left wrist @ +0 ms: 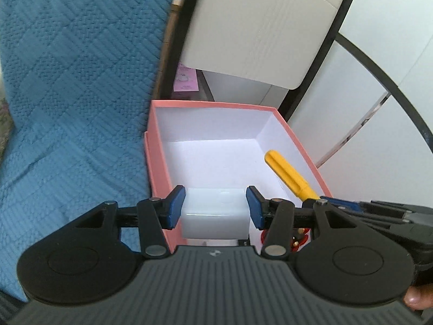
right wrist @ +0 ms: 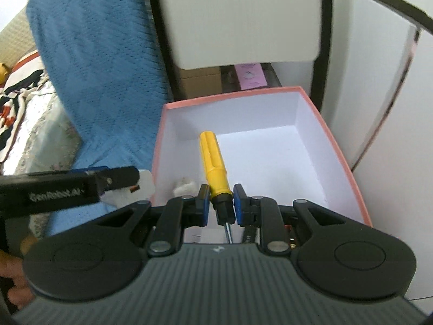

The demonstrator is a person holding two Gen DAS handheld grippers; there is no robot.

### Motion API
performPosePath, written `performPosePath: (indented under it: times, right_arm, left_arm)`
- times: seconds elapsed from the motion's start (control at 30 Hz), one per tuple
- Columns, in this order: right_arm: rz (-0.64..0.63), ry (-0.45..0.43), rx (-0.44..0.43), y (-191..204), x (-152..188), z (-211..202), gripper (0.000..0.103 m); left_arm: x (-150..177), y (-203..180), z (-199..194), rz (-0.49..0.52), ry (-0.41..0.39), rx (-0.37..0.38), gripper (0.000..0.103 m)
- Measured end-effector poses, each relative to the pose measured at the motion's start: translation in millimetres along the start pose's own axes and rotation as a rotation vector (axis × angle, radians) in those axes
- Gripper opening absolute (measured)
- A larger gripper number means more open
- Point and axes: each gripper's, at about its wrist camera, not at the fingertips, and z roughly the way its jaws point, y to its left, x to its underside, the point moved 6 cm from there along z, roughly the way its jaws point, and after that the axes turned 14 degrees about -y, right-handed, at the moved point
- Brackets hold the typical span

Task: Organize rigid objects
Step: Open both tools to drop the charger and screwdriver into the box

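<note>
A pink box [left wrist: 157, 146] with a white inside stands open below both grippers; it also shows in the right wrist view [right wrist: 349, 168]. My left gripper [left wrist: 215, 207] is shut on a white translucent block [left wrist: 215, 212], held above the box's near left corner. My right gripper [right wrist: 221, 204] is shut on a yellow-handled screwdriver [right wrist: 213, 162], its handle pointing forward over the box and its metal shaft toward the camera. The screwdriver also shows in the left wrist view [left wrist: 288, 174]. The left gripper shows in the right wrist view [right wrist: 119, 180] with the white block [right wrist: 146, 184].
A blue quilted cover [left wrist: 73, 103] lies left of the box. A white chair back [left wrist: 259, 27] with a black frame stands behind it. A pink card [left wrist: 185, 80] lies beyond the box. White cabinet panels [left wrist: 379, 135] are at the right. Red parts [left wrist: 296, 239] lie below my left gripper.
</note>
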Motion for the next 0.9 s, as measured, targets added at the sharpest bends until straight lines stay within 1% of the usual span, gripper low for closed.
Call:
performPosePath:
  times: [0.2,0.4,0.67,0.77,0.83,0.9]
  right_arm:
    - [0.028,0.034,0.018,-38.6,7.9,25.6,0.022]
    - [0.040,0.075,0.021,-72.0,11.0,67.6,0.022]
    - [0.046,0.151,0.002,-92.1,29.7,124.7,0.022]
    - [0.068,0.184,-0.025,-94.2,37.8,141.1,0.022]
    - [0.058,0.195,-0.020,-95.6,40.9,149.8,0.023]
    - [0.077,0.208,-0.017,-99.1,43.6,156.0,0.023]
  left_arm:
    - [6.0,-11.3,44.2,-0.021,0.045,-0.029,0.056]
    - [19.9,-13.0,94.7,-0.034,0.103,-0.055,0.056]
    - [37.5,-13.6,150.6,-0.014,0.175,-0.068,0.056]
    - [44.6,-12.1,163.8,-0.012,0.200,-0.072,0.056]
    - [48.1,-12.4,170.4,-0.007,0.210,-0.073,0.056]
    - [50.6,-14.2,175.4,0.007,0.221,-0.071,0.056]
